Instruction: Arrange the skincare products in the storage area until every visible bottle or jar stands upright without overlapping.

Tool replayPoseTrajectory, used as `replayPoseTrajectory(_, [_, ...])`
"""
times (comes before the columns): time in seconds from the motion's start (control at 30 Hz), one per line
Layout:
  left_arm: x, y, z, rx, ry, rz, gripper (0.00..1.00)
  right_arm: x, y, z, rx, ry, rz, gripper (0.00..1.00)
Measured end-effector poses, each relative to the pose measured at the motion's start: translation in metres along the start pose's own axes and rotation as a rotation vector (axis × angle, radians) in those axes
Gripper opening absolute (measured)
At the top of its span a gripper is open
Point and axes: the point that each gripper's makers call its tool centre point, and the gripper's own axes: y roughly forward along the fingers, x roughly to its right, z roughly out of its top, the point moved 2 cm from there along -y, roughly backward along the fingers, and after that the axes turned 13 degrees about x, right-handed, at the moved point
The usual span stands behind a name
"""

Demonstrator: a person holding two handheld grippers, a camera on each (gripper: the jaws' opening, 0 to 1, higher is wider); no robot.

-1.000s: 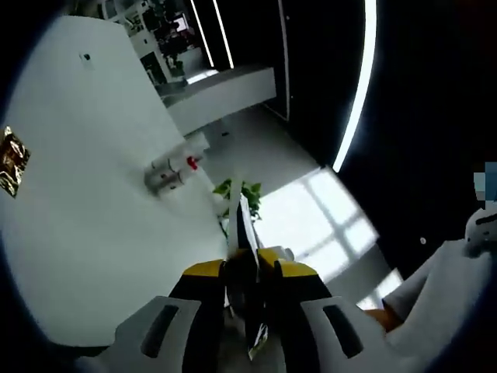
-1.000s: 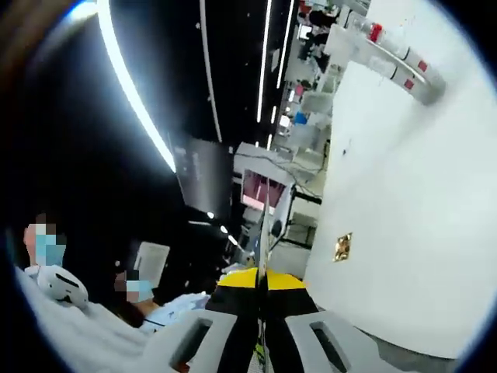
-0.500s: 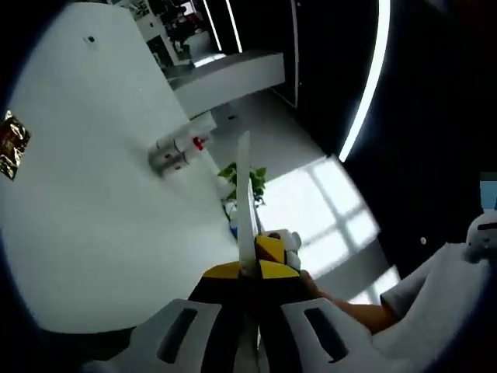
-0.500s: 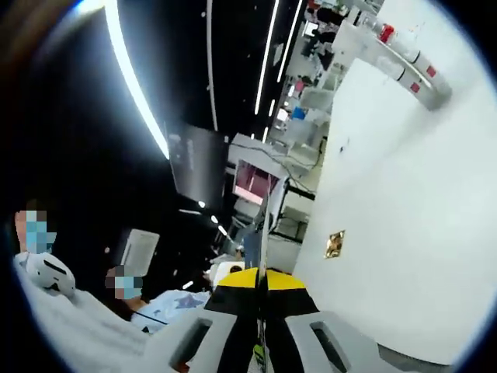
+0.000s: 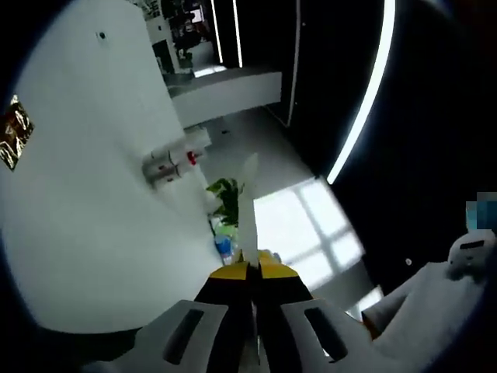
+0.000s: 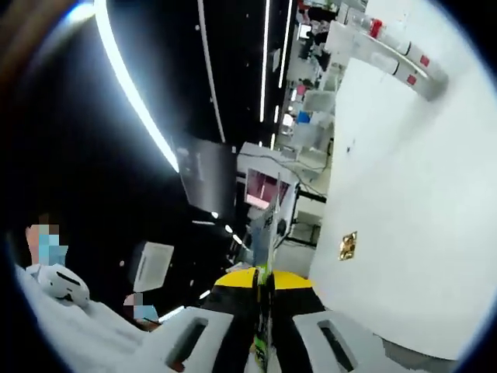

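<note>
The left gripper (image 5: pixel 250 268) hangs off the edge of the white counter (image 5: pixel 85 202), its yellow-tipped jaws pressed together with nothing between them, a thin pale blade-like strip rising from where they meet. In the left gripper view the counter appears rolled steeply, and a small cluster of skincare bottles (image 5: pixel 172 161) sits close to its far edge, pale cylinders with a red mark on one; whether they stand or lie cannot be told at this tilt and size. A gold sticker (image 5: pixel 13 133) is on the counter near its opposite edge, well apart from the bottles. Beyond the counter edge are a green plant (image 5: pixel 225 196) and a sunlit patch of floor. The right gripper (image 6: pixel 262 281) also has its jaws together, holding nothing, and points past the counter's near edge. In the right gripper view the bottles (image 6: pixel 400 56) appear at the far end of the counter, several pale tubes with red marks, and the gold sticker (image 6: pixel 348 245) lies near the edge closest to the jaws. A white sleeve (image 6: pixel 62 330) shows at the lower left.
</note>
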Motion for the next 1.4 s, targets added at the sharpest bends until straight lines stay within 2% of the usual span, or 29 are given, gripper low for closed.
replayPoseTrajectory(0.03, [0.000,-0.001,0.003,0.016,-0.001,0.001,0.00,0.003,0.000,-0.004,-0.025,-0.027,-0.012,0.24])
replayPoseTrajectory(0.07, [0.000,-0.001,0.004,0.023,-0.004,-0.001,0.00,0.003,0.001,-0.010,-0.053,-0.055,-0.010,0.26])
replayPoseTrajectory(0.1, [0.001,0.000,0.004,0.022,-0.001,-0.002,0.00,0.002,0.000,-0.018,-0.104,-0.106,-0.004,0.21])
replayPoseTrajectory(0.17, [-0.001,0.001,0.001,0.010,0.023,0.011,0.00,0.001,0.003,-0.028,-0.146,-0.169,-0.004,0.08])
replayPoseTrajectory(0.23, [-0.004,0.002,-0.004,-0.013,0.020,0.035,0.00,0.009,0.006,-0.025,-0.129,-0.205,-0.056,0.10])
replayPoseTrajectory(0.27, [-0.007,0.003,-0.005,-0.018,0.026,0.050,0.00,0.012,0.006,-0.026,-0.133,-0.212,-0.074,0.06])
replayPoseTrajectory(0.3, [-0.014,0.002,-0.004,-0.020,0.077,0.082,0.00,0.008,0.007,-0.029,-0.149,-0.216,-0.047,0.00])
replayPoseTrajectory(0.33, [-0.013,0.002,-0.005,-0.025,0.097,0.077,0.00,0.008,0.007,-0.029,-0.147,-0.224,-0.058,0.00])
replayPoseTrajectory(0.37, [-0.009,0.003,-0.004,-0.006,0.071,0.069,0.00,0.007,0.007,-0.029,-0.143,-0.232,-0.061,0.00])
replayPoseTrajectory(0.43, [-0.007,0.004,-0.004,0.001,0.078,0.046,0.00,0.005,0.006,-0.028,-0.139,-0.227,-0.048,0.00])
replayPoseTrajectory(0.5, [-0.004,0.006,-0.005,0.007,0.095,0.036,0.02,0.001,0.006,-0.034,-0.159,-0.208,-0.042,0.00])
replayPoseTrajectory(0.6, [-0.006,0.007,-0.008,-0.020,0.112,0.040,0.03,0.001,0.007,-0.041,-0.186,-0.230,-0.039,0.00])
replayPoseTrajectory(0.7, [-0.008,0.005,-0.008,-0.028,0.110,0.046,0.00,0.003,0.007,-0.043,-0.183,-0.253,-0.055,0.00])
replayPoseTrajectory(0.77, [-0.011,0.002,-0.008,-0.039,0.146,0.060,0.00,0.006,0.006,-0.044,-0.185,-0.253,-0.072,0.00])
replayPoseTrajectory(0.8, [-0.010,0.002,-0.008,-0.039,0.151,0.053,0.00,0.007,0.006,-0.044,-0.181,-0.236,-0.077,0.00])
replayPoseTrajectory(0.83, [-0.008,0.002,-0.006,-0.027,0.179,0.044,0.00,0.011,0.004,-0.043,-0.162,-0.190,-0.117,0.02])
replayPoseTrajectory(0.87, [-0.008,0.001,-0.003,-0.015,0.180,0.041,0.00,0.014,0.001,-0.042,-0.158,-0.186,-0.137,0.06])
replayPoseTrajectory(0.93, [-0.009,0.000,0.003,0.019,0.169,0.050,0.00,0.015,-0.006,-0.043,-0.160,-0.187,-0.127,0.06])
replayPoseTrajectory(1.0, [-0.008,-0.001,0.008,0.052,0.142,0.043,0.00,0.013,-0.011,-0.041,-0.135,-0.168,-0.132,0.04])
replayPoseTrajectory(1.03, [-0.008,-0.001,0.009,0.056,0.136,0.036,0.00,0.009,-0.011,-0.041,-0.122,-0.168,-0.118,0.00])
replayPoseTrajectory(1.07, [-0.007,0.001,0.006,0.047,0.127,0.034,0.00,0.002,-0.010,-0.040,-0.112,-0.185,-0.071,0.00])
replayPoseTrajectory(1.1, [-0.005,0.002,0.006,0.052,0.114,0.025,0.00,0.002,-0.012,-0.040,-0.111,-0.188,-0.095,0.00])
replayPoseTrajectory(1.13, [0.001,0.005,0.006,0.064,0.102,-0.007,0.00,0.004,-0.013,-0.036,-0.092,-0.227,-0.105,0.00])
replayPoseTrajectory(1.17, [0.004,0.007,0.006,0.068,0.099,-0.024,0.00,0.001,-0.012,-0.035,-0.086,-0.212,-0.098,0.00])
replayPoseTrajectory(1.23, [0.002,0.008,-0.002,0.032,0.105,-0.014,0.00,-0.004,-0.006,-0.030,-0.026,-0.169,-0.076,0.00])
replayPoseTrajectory(1.3, [0.000,0.008,-0.016,-0.056,0.194,0.001,0.00,-0.002,-0.003,-0.030,-0.019,-0.154,-0.081,0.00])
replayPoseTrajectory(1.33, [-0.002,0.009,-0.013,-0.038,0.256,0.017,0.00,-0.001,-0.002,-0.031,-0.027,-0.146,-0.082,0.00])
replayPoseTrajectory(1.37, [0.001,0.008,-0.011,-0.019,0.239,0.007,0.00,0.000,-0.002,-0.031,-0.029,-0.144,-0.087,0.00])
replayPoseTrajectory(1.4, [0.001,0.006,-0.010,-0.023,0.187,0.006,0.00,-0.001,-0.001,-0.032,-0.033,-0.145,-0.084,0.00])
